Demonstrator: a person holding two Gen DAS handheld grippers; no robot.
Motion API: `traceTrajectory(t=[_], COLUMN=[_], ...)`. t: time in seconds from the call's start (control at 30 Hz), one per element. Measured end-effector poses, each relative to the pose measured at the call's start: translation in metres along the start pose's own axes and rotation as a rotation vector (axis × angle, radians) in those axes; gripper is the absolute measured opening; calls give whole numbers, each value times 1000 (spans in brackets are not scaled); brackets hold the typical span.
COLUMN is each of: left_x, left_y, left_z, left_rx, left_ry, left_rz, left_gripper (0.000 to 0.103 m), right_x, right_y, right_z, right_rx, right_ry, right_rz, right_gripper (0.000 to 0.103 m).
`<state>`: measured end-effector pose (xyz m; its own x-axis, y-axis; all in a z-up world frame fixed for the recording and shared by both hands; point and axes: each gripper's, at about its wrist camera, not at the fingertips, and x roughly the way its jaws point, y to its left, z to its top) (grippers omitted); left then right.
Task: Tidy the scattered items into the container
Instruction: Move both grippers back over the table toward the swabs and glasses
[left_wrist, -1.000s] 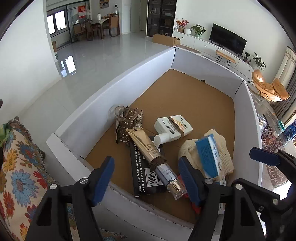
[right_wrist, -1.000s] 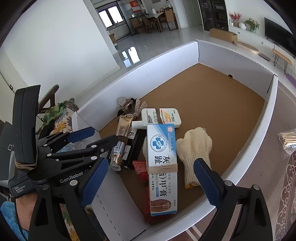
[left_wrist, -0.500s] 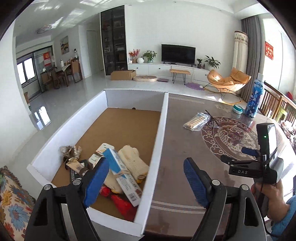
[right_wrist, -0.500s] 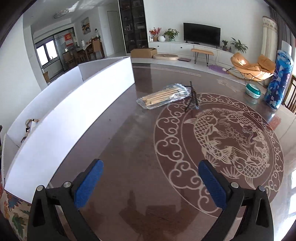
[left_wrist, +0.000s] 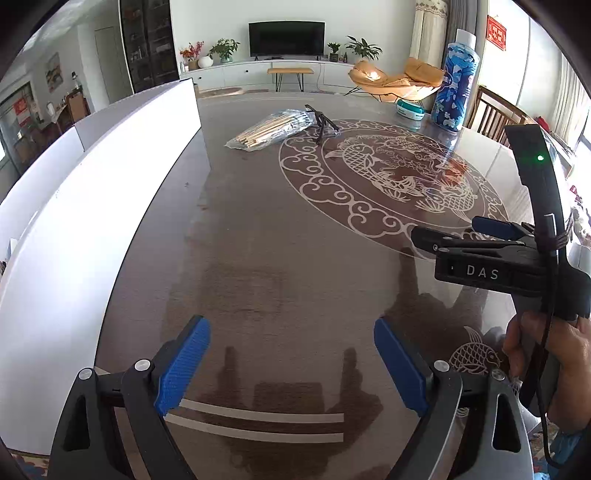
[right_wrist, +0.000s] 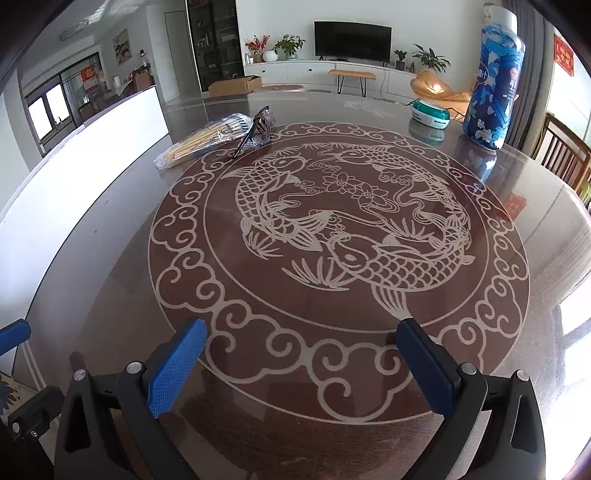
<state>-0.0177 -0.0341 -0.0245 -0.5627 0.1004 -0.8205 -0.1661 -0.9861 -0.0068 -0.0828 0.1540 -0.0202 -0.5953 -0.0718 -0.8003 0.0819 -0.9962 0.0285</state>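
Observation:
A clear bag of wooden sticks (left_wrist: 271, 127) (right_wrist: 207, 140) lies far across the dark table, with a pair of dark glasses (left_wrist: 325, 123) (right_wrist: 256, 133) against its right end. The white-walled container (left_wrist: 92, 177) (right_wrist: 85, 162) stands along the left; its inside is hidden. My left gripper (left_wrist: 291, 363) is open and empty above the table's near edge. My right gripper (right_wrist: 301, 363) is open and empty over the fish pattern's near rim. The right gripper also shows from the side in the left wrist view (left_wrist: 476, 230).
A tall blue patterned cylinder (right_wrist: 493, 79) (left_wrist: 456, 83) and a small teal-lidded tub (right_wrist: 430, 114) (left_wrist: 410, 109) stand at the table's far right. A wooden chair (right_wrist: 565, 158) is beyond the right edge. The table carries a large white fish medallion (right_wrist: 340, 229).
Both grippers have swung right, away from the container and its contents, and now face the table. The right gripper let go of the blue-and-white box in the container.

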Motion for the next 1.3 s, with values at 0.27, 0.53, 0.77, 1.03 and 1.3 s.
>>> traceTrajectory(t=[0.27,0.53,0.77,1.03,1.3], left_x=[29,38,39,51,54], left_y=[4,6,7,8,14], left_z=[7,14,13,32,34], left_rx=[-24,-28,-29,10,21], left_ry=[45,31,10,109,18], left_rz=[30,36,36,8,0], left_gripper=[91,103,103,103,103], right_x=[5,5,5,6,43], right_y=[5,4,4,5,16], right_z=[0,0,0,0,48], right_rx=[-20,-20,-20,-21,-114], right_ry=[21,21,22,23,26], right_rz=[-27,-27,-28,-31,40], right_gripper=[103,103,103,103,103])
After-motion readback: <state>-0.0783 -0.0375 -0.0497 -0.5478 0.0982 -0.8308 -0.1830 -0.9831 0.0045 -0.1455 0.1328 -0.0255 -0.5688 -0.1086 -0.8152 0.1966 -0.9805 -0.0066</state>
